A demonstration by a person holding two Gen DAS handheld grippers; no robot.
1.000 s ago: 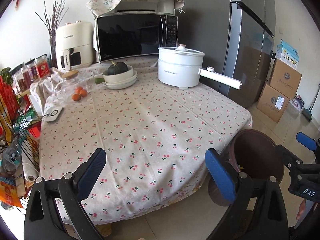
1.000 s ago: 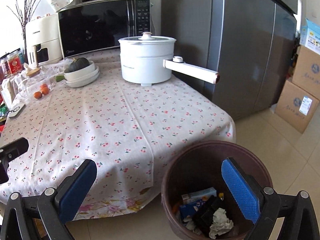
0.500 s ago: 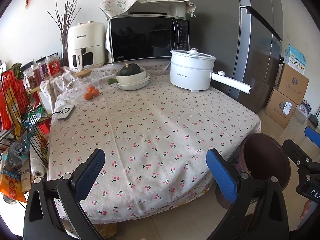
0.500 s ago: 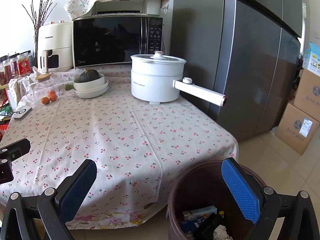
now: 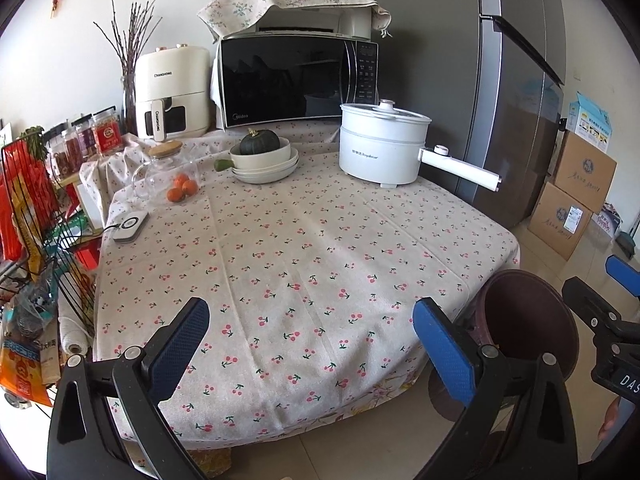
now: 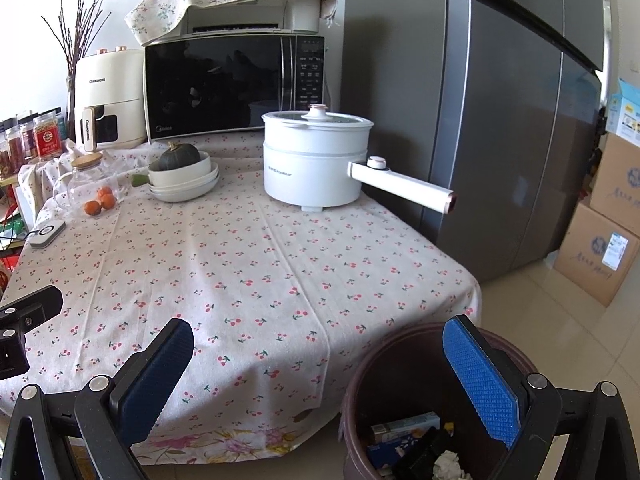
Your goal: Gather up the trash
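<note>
The brown bin (image 6: 404, 376) stands on the floor just beside the table's (image 6: 256, 280) near right corner and holds a crumpled paper (image 6: 448, 466), a small box (image 6: 404, 428) and dark scraps; farther back, a bowl (image 6: 182, 172) holds a dark squash (image 6: 180, 157). The left gripper (image 5: 312, 344) hangs over the table's near edge and the right gripper (image 6: 318, 380) over the corner and bin rim, both spread wide with nothing between the fingers. The cloth's middle lies bare.
</note>
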